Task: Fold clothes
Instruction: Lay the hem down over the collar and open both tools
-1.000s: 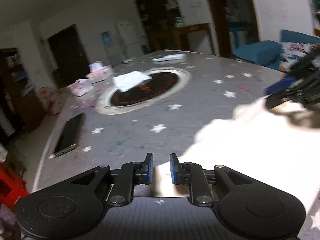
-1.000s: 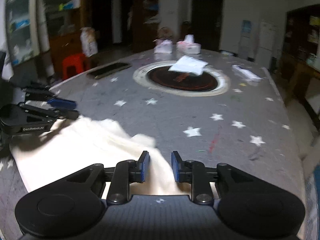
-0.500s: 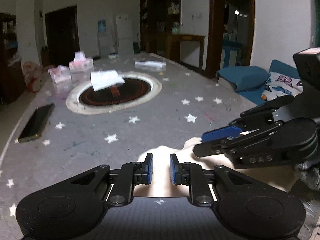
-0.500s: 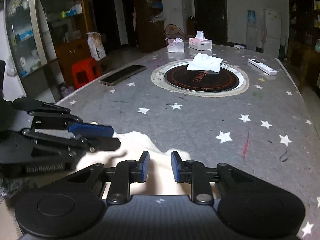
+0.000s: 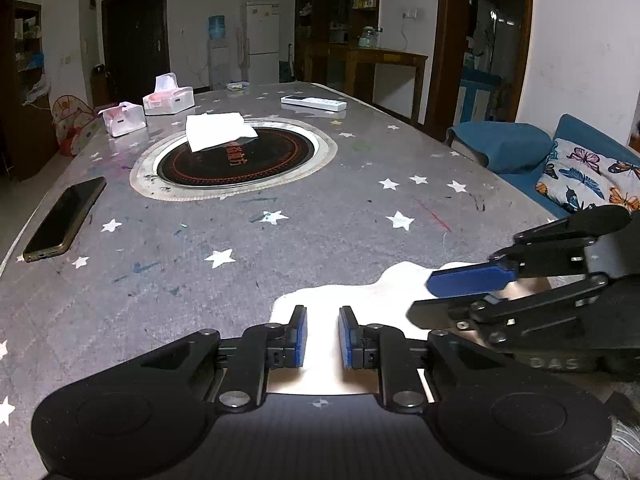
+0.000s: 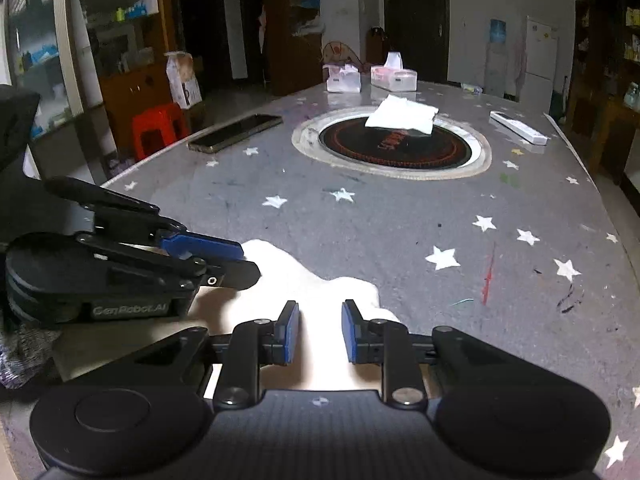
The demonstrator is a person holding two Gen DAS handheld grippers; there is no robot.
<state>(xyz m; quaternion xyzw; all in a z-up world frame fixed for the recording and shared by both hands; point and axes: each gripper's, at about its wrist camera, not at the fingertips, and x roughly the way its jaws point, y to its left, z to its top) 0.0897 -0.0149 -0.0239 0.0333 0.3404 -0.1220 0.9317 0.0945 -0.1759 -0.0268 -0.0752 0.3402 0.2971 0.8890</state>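
A cream cloth lies bunched near the front edge of the grey star-patterned table. My left gripper sits over its left part, blue pads a narrow gap apart with cloth between them. My right gripper does the same on the cloth just beside it. Each shows in the other's view: the right gripper close on the right, the left gripper close on the left, both with tips at the cloth's far edge. The cloth under the gripper bodies is hidden.
A round inset cooker with a white folded napkin sits mid-table. A phone lies at the left edge, two tissue boxes and a remote farther back. A blue sofa stands right, a red stool left.
A second ago the grippers were far apart at opposite ends of the spread cloth. They have come together side by side, and the cloth now shows as a smaller bunched patch.
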